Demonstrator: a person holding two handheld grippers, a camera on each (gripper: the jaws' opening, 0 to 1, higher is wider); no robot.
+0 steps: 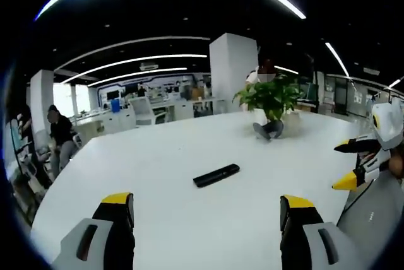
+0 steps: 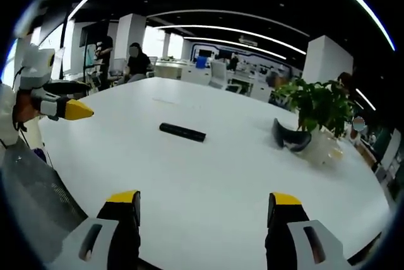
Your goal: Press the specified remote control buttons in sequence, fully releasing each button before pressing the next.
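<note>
A slim black remote control (image 1: 216, 175) lies flat on the white table (image 1: 189, 150), ahead of my left gripper (image 1: 208, 210), whose jaws stand wide apart with nothing between them. In the right gripper view the same remote control (image 2: 182, 132) lies left of centre on the table (image 2: 208, 181), well beyond my right gripper (image 2: 205, 208), which is open and empty. The right gripper (image 1: 353, 166) enters the left gripper view from the right. The left gripper (image 2: 66, 99) enters the right gripper view from the left. Both hover off the remote.
A potted green plant (image 1: 273, 98) stands at the table's far side with a dark headset-like object (image 1: 268, 130) at its foot; plant (image 2: 322, 109) and dark object (image 2: 290, 137) too in the right gripper view. A seated person (image 1: 61, 134) and office desks lie beyond the table.
</note>
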